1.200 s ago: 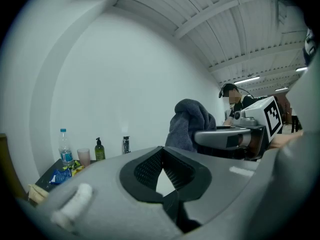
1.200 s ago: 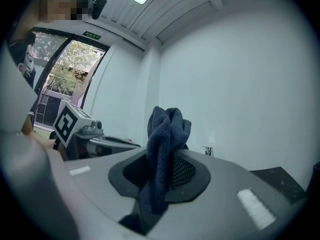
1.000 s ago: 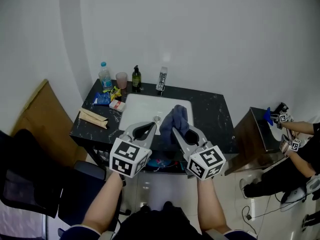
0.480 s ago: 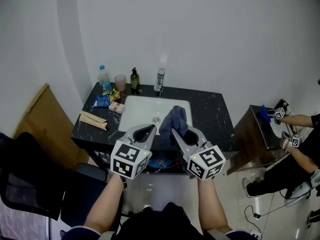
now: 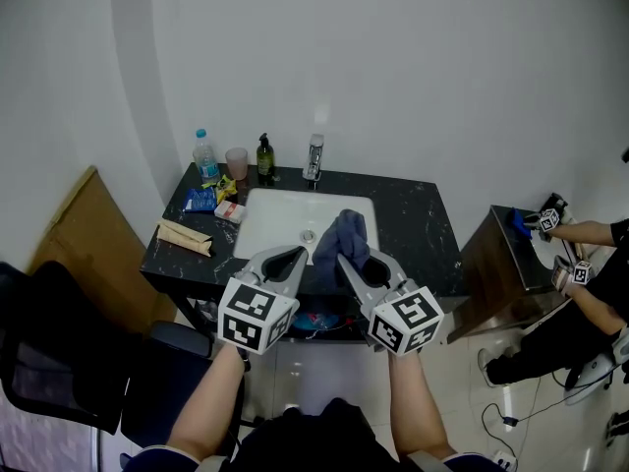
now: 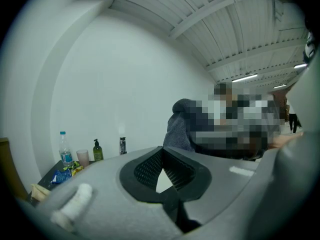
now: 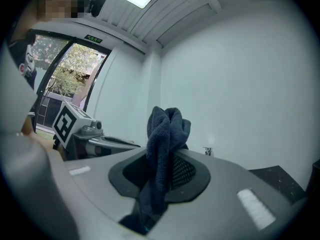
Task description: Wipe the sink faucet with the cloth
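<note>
A chrome faucet [image 5: 314, 157] stands at the back edge of the white sink [image 5: 280, 214] set in a black marble counter. My right gripper [image 5: 343, 254] is shut on a dark blue cloth [image 5: 346, 234], which bunches above the jaws in the right gripper view [image 7: 166, 134]. It hovers in front of the counter, short of the faucet [image 7: 208, 150]. My left gripper [image 5: 297, 253] is shut and empty beside it, at the same height. From the left gripper view the faucet [image 6: 122, 145] is small and far, with the cloth [image 6: 181, 126] to the right.
On the counter's left stand a water bottle [image 5: 205, 155], a pink cup [image 5: 236, 161], a green soap bottle [image 5: 264, 156], snack packets [image 5: 202, 197] and a paper wrap [image 5: 183, 234]. A brown board [image 5: 74, 232] leans at the left. Another person with grippers [image 5: 550, 222] works at a side table on the right.
The view has shifted slightly, so the counter sits a little lower in frame. Both grippers have kept their place and grip.
</note>
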A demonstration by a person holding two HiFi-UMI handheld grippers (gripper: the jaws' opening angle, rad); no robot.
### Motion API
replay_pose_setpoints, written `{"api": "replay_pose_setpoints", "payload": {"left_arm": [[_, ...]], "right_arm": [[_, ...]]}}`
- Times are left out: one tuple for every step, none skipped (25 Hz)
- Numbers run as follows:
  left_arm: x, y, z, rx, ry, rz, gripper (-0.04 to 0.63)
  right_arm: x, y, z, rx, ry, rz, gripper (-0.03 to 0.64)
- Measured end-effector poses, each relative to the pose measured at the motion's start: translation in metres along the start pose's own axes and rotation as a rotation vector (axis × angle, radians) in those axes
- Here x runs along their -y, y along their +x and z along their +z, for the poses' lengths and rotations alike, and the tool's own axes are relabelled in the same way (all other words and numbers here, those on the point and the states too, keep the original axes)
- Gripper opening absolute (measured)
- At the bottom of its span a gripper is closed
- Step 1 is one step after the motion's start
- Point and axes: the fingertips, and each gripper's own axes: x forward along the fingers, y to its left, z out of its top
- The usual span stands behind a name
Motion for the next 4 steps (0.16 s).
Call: {"api": "replay_pose_setpoints", "payload": {"left_arm": [[0.0002,-0.0007,0.0003,0.002,-0.001,0.0,0.002],[0.0004,-0.0014,0.0008,0.004,-0.002,0.0,0.002],[0.0006,-0.0021,0.0015,0.006,-0.003,0.0,0.002],[0.0008,-0.0028,0.0022,0.008,-0.004,-0.001,0.002]], "right_arm": [[-0.0001,-0.0005,0.0,-0.001,0.002,-0.002,0.075],[-0.0002,-0.001,0.0,-0.001,0.004,-0.005,0.075],[-0.0002,-0.0015,0.0001,-0.002,0.006,-0.007,0.075],[-0.0003,-0.0019,0.0002,-0.003,0.007,-0.009,0.075]]}}
